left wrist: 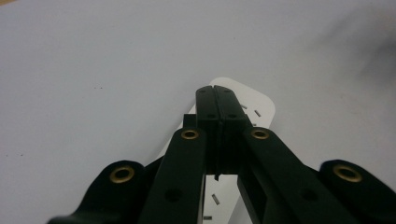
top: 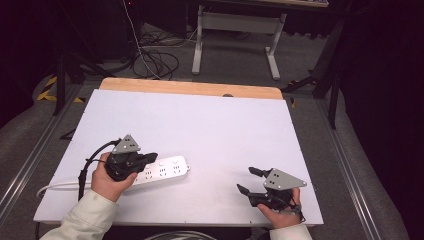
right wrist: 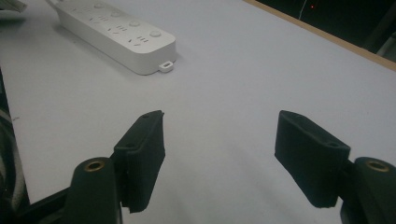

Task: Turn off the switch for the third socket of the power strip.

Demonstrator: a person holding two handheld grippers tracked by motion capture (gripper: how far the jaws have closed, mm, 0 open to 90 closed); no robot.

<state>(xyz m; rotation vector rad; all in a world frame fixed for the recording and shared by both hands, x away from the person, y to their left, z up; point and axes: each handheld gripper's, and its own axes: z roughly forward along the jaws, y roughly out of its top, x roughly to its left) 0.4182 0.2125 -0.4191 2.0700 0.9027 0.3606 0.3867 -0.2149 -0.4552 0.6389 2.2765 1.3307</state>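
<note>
A white surface point(top: 210, 125) stood in a dark room with cables on the floor behind. At its left, the left gripper point(top: 148, 158) hovered over the near end of a white power strip point(top: 167, 169), jaws pressed together with nothing between them. The strip looked rigid, light and smooth, best pinched across its narrow sides. At the right, the right gripper point(top: 249, 180) rested with jaws wide apart.

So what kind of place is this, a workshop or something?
Most likely a lab or recording room, not a home. A white board on a wooden table serves as the work surface, loose cables lie on the grey floor beyond, and a person's hands work grippers around a white power strip.
</note>
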